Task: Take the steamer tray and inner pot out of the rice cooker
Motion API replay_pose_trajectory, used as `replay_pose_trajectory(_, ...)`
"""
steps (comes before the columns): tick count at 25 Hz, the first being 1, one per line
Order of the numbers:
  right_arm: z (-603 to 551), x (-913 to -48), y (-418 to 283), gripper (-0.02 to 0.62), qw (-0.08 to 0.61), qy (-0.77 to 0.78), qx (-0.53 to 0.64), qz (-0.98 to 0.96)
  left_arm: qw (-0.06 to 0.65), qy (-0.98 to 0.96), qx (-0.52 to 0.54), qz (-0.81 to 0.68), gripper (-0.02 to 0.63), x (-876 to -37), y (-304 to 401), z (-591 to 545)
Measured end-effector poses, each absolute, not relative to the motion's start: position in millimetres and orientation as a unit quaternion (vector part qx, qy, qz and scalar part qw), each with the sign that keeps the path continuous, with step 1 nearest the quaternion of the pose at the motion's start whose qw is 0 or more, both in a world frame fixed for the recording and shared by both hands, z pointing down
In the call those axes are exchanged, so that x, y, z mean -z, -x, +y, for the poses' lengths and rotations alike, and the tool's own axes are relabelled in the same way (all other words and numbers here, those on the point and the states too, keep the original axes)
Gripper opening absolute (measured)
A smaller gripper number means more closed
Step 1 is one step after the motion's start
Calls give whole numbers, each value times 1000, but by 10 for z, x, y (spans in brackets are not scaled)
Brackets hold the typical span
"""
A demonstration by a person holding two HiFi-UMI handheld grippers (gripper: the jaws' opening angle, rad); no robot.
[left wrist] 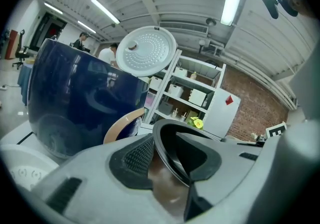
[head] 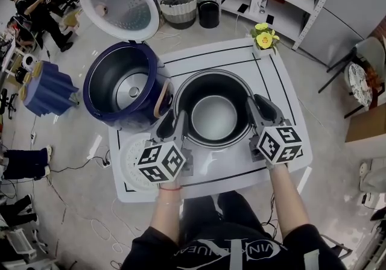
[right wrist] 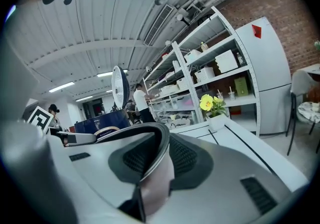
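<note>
The inner pot (head: 214,117), black-rimmed with a silver inside, is at the middle of the white table (head: 283,91). My left gripper (head: 176,119) is shut on its left rim (left wrist: 172,128), one jaw outside the wall and one inside. My right gripper (head: 252,109) is shut on the opposite rim (right wrist: 150,130) the same way. The navy rice cooker (head: 123,85) stands empty at the table's left, its lid (head: 119,3) raised. The white round steamer tray (head: 128,163) lies at the front left corner, partly hidden by my left gripper's marker cube.
A small vase of yellow flowers (head: 264,38) stands at the table's far right corner. A blue seat (head: 48,88) is on the floor at left, with cables nearby. A basket (head: 178,5) and black bin (head: 209,14) sit below shelves at the back. People sit at far left.
</note>
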State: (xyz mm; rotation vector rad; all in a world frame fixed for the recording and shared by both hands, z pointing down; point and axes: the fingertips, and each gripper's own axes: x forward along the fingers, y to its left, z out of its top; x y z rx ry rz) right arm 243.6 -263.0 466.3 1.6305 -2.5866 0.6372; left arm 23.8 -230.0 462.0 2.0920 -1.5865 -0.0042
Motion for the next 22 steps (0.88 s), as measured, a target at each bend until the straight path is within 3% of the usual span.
replay_pose_trajectory(8,-2630,-4491,-2429,86,38,-519,-140,-843,224,-787,-5,-575,133,-4506,-259,-2287)
replay_pose_trajectory(17,-2503,-4114,-2358,70,17,-497,-103,-862,142,-799,-12,-584,130,-4109,-223,-2197)
replay_pose_trajectory(22,-2376,-3874,-2364,21,7,-483,-83,-872,104,-798,-2,-594,51,-3825,-144,-2098)
